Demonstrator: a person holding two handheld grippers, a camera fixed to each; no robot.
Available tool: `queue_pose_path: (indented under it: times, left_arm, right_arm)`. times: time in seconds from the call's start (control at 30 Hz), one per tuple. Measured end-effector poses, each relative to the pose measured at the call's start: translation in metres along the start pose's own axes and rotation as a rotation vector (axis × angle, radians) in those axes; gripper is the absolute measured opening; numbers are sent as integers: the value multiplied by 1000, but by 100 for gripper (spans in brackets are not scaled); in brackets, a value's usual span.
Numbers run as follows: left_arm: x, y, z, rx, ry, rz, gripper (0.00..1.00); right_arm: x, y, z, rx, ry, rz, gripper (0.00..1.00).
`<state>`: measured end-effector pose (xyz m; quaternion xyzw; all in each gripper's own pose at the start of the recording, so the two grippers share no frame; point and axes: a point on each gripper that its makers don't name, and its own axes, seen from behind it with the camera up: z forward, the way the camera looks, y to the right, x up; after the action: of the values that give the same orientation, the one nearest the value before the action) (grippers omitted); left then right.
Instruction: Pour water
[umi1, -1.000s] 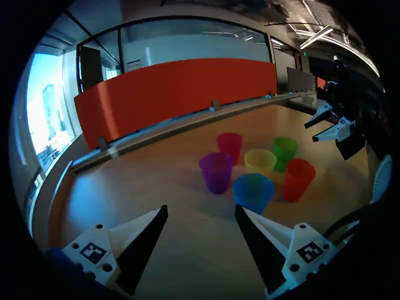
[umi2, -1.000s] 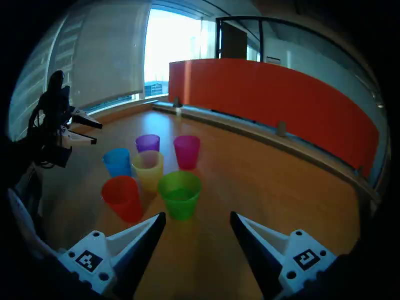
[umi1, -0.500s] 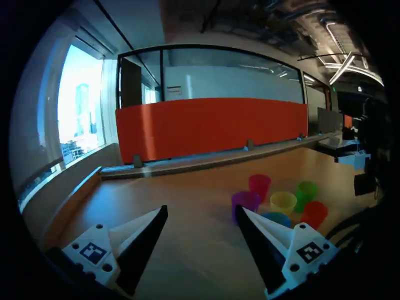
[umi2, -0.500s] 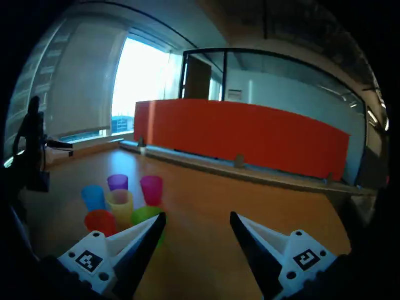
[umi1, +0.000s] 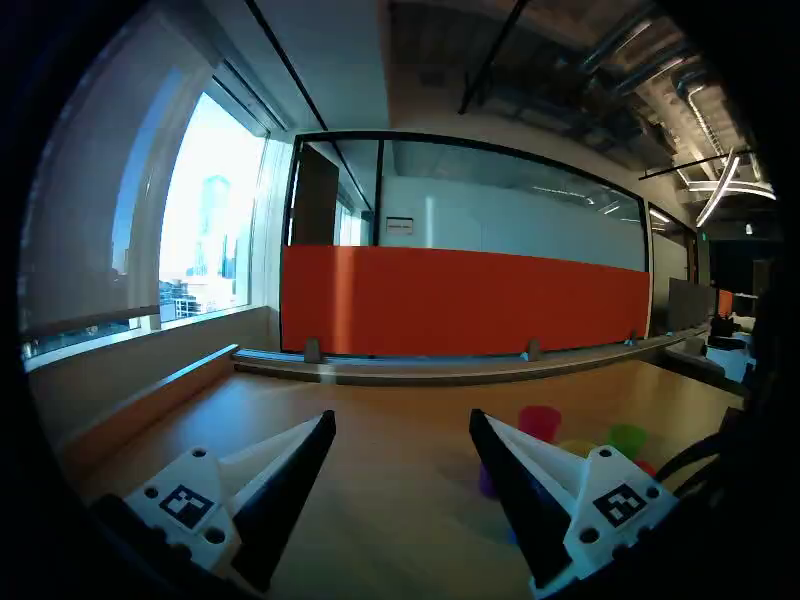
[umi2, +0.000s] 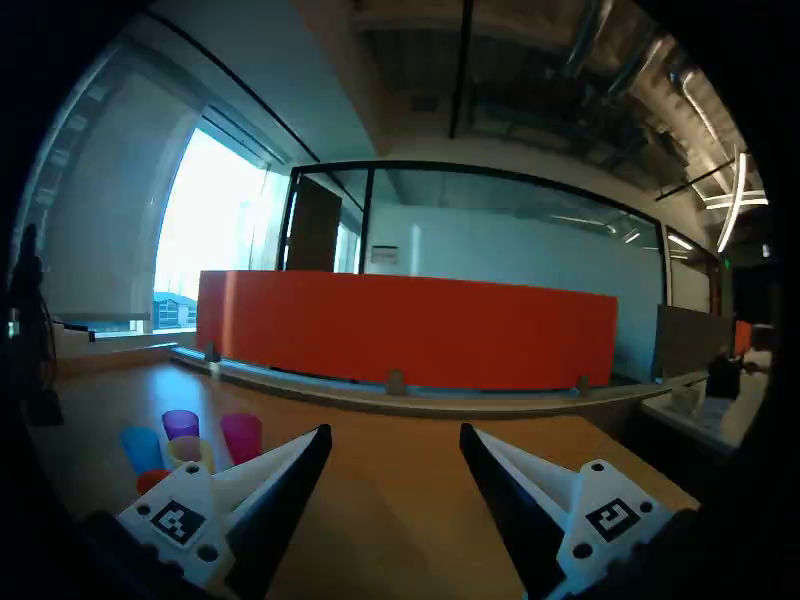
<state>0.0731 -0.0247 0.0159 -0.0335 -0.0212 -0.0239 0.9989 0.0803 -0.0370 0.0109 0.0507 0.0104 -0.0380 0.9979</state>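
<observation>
We hold the left tongs (umi1: 400, 415) spread apart with nothing between them, over the brown wooden worktop (umi1: 390, 500). The pink translucent plastic cup (umi1: 540, 421) and the green translucent plastic cup (umi1: 627, 438) stand upright beyond the right-hand finger, partly behind it. Our right tongs (umi2: 394, 430) are likewise apart and empty. In that view the pink cup (umi2: 241, 436), a purple translucent plastic cup (umi2: 181, 423) and a blue translucent plastic cup (umi2: 141, 447) cluster just beyond the left-hand finger.
</observation>
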Motion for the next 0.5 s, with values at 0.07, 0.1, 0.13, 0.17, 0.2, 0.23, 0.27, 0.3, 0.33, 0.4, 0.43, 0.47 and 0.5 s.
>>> queue_pose_path:
  times: [0.07, 0.1, 0.13, 0.17, 0.2, 0.23, 0.27, 0.3, 0.33, 0.4, 0.43, 0.47, 0.5]
  left_arm:
    - [1, 1, -1, 2, 7, 2, 100]
    - [2, 2, -2, 4, 11, 3, 100]
    - [2, 2, -2, 8, 15, 6, 100]
    - [1, 2, -3, 12, 18, 8, 100]
    - [1, 1, -3, 16, 21, 11, 100]
    - [1, 1, -3, 25, 27, 14, 100]
    - [0, 1, -4, 32, 33, 17, 100]
    - [-1, 0, -4, 40, 38, 20, 100]
    - [-4, 0, -5, 47, 40, 20, 100]
    - [-9, 0, -6, 58, 42, 20, 100]
    - [-14, 0, -6, 62, 36, 19, 100]
    - [-18, 0, -7, 64, 31, 18, 100]
    - [-22, 0, -7, 67, 25, 17, 100]
  right_arm:
    - [3, 4, -4, -20, 16, 3, 99]
    - [4, 6, -6, -29, 24, 4, 99]
    - [5, 8, -8, -35, 31, 9, 99]
    - [6, 9, -9, -40, 38, 13, 99]
    - [6, 10, -11, -44, 45, 17, 99]
    - [5, 10, -12, -46, 46, 26, 99]
    - [3, 11, -14, -46, 47, 34, 99]
    - [1, 11, -15, -47, 48, 42, 99]
    - [-1, 11, -17, -47, 47, 51, 99]
    - [-6, 11, -20, -47, 44, 66, 99]
    - [-10, 12, -21, -50, 42, 72, 99]
    - [-13, 13, -22, -53, 39, 77, 99]
    - [-16, 14, -23, -55, 37, 82, 100]
